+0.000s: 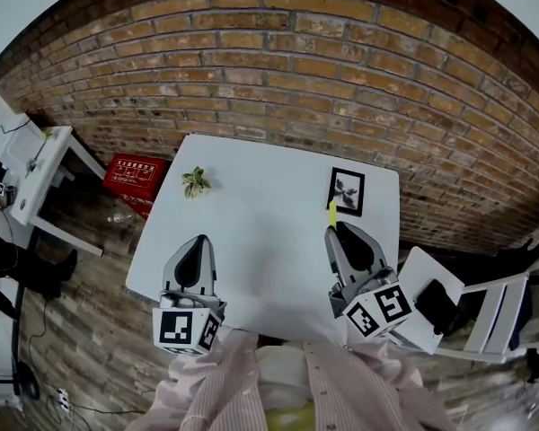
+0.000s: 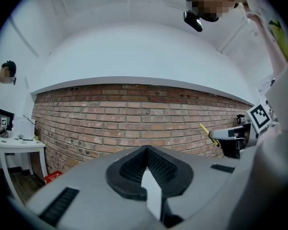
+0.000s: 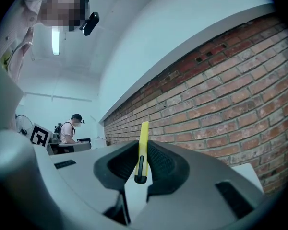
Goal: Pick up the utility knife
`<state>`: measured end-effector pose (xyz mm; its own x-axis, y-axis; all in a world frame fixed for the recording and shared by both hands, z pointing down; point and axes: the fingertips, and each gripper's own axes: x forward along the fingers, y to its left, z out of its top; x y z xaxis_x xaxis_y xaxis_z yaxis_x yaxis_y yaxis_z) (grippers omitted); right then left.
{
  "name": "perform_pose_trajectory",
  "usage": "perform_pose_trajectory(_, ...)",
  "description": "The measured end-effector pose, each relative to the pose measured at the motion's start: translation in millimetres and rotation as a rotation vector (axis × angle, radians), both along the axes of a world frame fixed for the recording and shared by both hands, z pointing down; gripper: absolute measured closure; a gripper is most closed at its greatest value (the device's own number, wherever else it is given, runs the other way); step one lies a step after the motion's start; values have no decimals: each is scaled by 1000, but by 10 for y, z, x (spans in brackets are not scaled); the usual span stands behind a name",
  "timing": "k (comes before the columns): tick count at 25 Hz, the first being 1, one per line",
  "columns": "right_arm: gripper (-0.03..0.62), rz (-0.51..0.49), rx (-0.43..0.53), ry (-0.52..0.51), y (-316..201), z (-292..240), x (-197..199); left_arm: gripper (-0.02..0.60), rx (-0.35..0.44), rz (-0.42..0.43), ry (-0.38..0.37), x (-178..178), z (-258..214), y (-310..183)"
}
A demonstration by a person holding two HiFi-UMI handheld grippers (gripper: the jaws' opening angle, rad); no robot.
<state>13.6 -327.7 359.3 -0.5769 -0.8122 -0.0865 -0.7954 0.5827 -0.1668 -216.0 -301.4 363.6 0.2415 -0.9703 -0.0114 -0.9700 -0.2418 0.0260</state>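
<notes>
So the right gripper [image 3: 143,152] has the yellow utility knife [image 3: 143,139] pinched between its jaws. They're closed down narrow on the handle, and the knife sits on edge with its front end poking out past the tips toward the brick wall [image 3: 240,80]. In the head view the knife [image 1: 332,212] is over the far right part of the white table [image 1: 260,232], and its tip shows just beside the lower left corner of a black-framed card [image 1: 346,191] lying there. The left gripper [image 2: 146,150] is over the near left part of the table, its jaws pressed together at the tips with nothing between them. There's also a little leafy sprig [image 1: 196,182] lying on the far left of the tabletop, well apart from both grippers. A red crate [image 1: 135,176] sits on the floor to the left of the table and a white chair [image 1: 472,317] to the right. In the right gripper view a person [image 3: 73,128] is at a desk way in the back.
</notes>
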Motion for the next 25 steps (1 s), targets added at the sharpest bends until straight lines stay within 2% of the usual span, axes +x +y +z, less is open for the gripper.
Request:
perform_pose_trajectory(6,534,7,6,-9,-2,-45,55,590,13,-16,-1,-61,-36,3)
perform_pose_trajectory(25,535,10,6,5,11,-15,92,589,-21,-38,-15,-79,78,40)
